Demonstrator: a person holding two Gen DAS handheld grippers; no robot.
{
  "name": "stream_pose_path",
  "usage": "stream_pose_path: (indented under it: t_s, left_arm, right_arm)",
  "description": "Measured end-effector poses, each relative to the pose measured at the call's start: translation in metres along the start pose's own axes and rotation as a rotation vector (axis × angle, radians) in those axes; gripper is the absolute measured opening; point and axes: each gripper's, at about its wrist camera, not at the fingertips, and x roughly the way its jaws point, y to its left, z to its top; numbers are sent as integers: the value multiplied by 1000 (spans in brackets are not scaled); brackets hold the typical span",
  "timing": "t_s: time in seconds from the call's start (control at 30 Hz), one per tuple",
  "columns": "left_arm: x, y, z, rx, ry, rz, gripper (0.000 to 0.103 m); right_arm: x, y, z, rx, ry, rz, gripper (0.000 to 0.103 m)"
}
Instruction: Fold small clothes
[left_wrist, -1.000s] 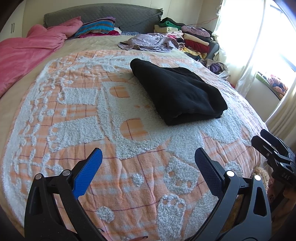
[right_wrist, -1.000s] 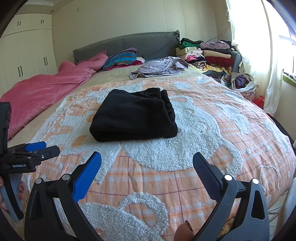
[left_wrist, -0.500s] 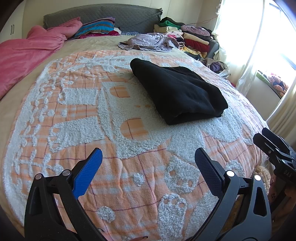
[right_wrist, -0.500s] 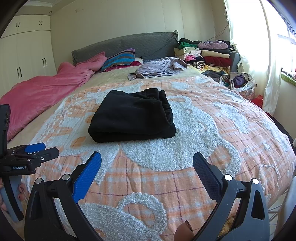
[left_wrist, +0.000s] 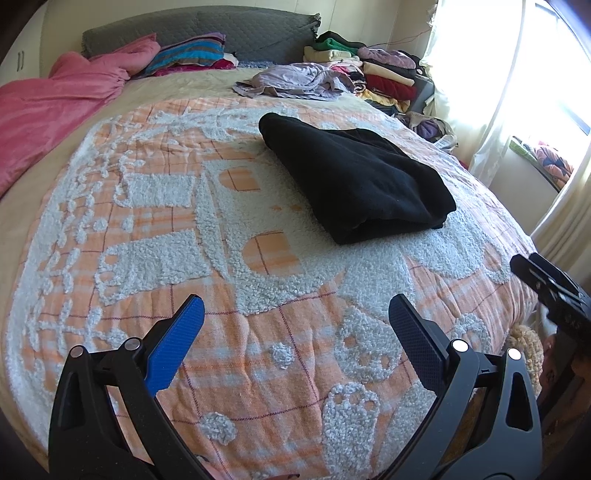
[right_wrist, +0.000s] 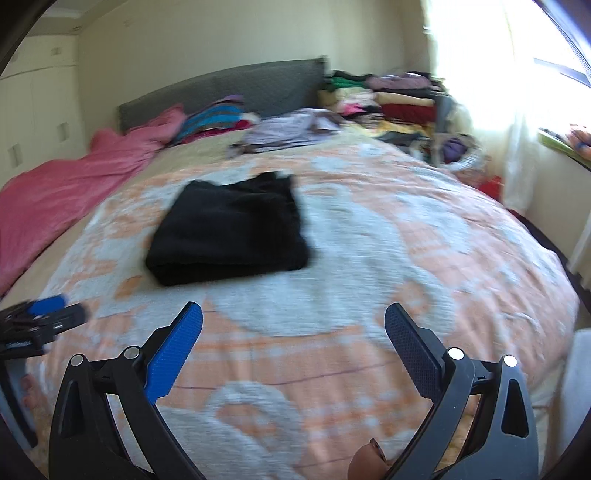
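A black garment (left_wrist: 354, 181) lies folded into a thick rectangle near the middle of the bed (left_wrist: 258, 332), on an orange-and-white tufted blanket (left_wrist: 155, 254). Its layered edges face the foot of the bed and its corners look fairly square, so this piece appears finished.

Both tools hang above the foot of the bed, well apart from the garment. The left gripper (left_wrist: 295, 317) has its fingers spread wide with nothing between them; the right gripper (right_wrist: 293, 317) is likewise wide and empty. The right wrist view is smeared with motion blur, so fine detail there cannot be read.

Beyond the black piece, a crumpled lilac garment (left_wrist: 291, 83) sits loose near the head of the bed, beside a stack of folded clothes (left_wrist: 373, 70) by the window. A pink duvet (left_wrist: 55, 99) is bunched along the far left side, and striped bedding (left_wrist: 192, 53) rests against the grey headboard (left_wrist: 207, 29).

The likely step in hand is clearing the folded piece or fetching the next one. To move the black bundle well, both sets of fingers should close across opposite short ends, pinching every layer at once, so the fold does not slide open when lifted. If the lilac piece comes next, it should be pulled to the open blanket and spread flat before any crease is made.
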Motion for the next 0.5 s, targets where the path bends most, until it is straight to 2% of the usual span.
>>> stream_pose_path:
  t_s: [0.1,0.2,0.27,0.33,0.5]
  left_arm:
    - [1,17,3,-55,28,8,94]
    - [-8,55,14,-121,14,95,94]
    - [-20,91,25,-167,-3,166,94]
    - [-36,147,39,-244,-28,279,94]
    - [-67,301,60,-441,-39,566,94]
  right_arm:
    - [-3,-51,-2,118,1,-142,98]
    - [-13,-114,-8,238,-9,-279,98]
    - [-23,-173,-17,315,-15,-431,98]
    - [-35,-238,-29,399,11,-608,98]
    - [-62,-388,-71,642,95,-890,98]
